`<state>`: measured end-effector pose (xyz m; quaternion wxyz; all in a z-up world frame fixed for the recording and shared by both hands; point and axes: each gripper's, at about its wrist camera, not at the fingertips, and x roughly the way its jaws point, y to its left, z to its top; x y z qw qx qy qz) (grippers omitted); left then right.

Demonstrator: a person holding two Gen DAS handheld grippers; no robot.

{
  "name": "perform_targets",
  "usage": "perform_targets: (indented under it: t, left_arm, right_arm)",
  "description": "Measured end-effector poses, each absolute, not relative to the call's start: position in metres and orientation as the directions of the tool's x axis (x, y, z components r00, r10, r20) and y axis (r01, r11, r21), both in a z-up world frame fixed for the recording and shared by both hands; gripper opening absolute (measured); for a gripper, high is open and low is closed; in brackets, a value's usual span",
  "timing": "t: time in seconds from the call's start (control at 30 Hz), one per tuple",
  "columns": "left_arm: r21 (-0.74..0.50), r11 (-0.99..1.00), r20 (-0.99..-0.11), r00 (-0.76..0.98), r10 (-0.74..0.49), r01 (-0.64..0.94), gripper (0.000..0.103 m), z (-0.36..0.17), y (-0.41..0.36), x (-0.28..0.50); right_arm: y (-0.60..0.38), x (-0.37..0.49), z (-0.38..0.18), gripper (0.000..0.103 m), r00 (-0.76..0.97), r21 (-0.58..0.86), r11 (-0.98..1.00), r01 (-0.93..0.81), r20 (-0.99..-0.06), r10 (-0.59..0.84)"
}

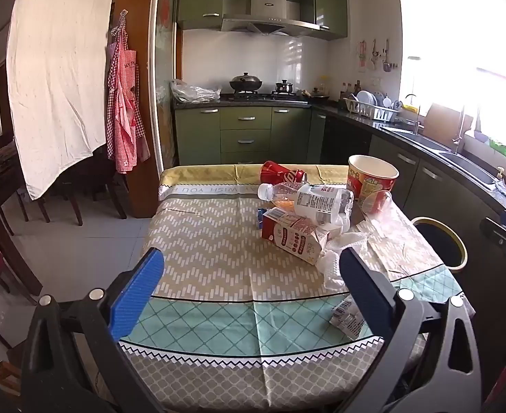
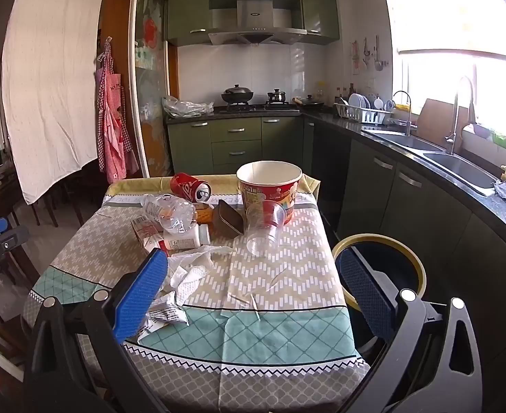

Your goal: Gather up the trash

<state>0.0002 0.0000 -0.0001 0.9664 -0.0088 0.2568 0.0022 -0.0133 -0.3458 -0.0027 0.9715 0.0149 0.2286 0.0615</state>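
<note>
While both my left gripper (image 1: 251,275) and right gripper (image 2: 253,280) hang spread and empty, the tissue (image 2: 190,272) at my right's ten o'clock looks light and limp, best pinched at its bunched middle, bin (image 2: 380,268) at three o'clock.

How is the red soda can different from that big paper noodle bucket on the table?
The soda can lies on its side, while the noodle bucket stands upright. The soda can is small and narrow; the noodle bucket is much wider and taller. The soda can shows a small drinking hole in its top, whereas the noodle bucket is fully open with a pale inside. Both are mostly red and sit near the far end of the table.
</note>
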Motion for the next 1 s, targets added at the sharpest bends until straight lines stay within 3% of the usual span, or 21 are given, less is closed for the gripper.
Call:
perform_targets:
  t: [1.0]
  left_arm:
    - [-0.016,1.0,-0.511,0.859,-0.008,0.0,0.097,-0.013,-0.001,0.003]
  right_arm:
    - [-0.347,-0.009,-0.012,0.099,0.878,0.061,0.992,-0.109,-0.462,0.125]
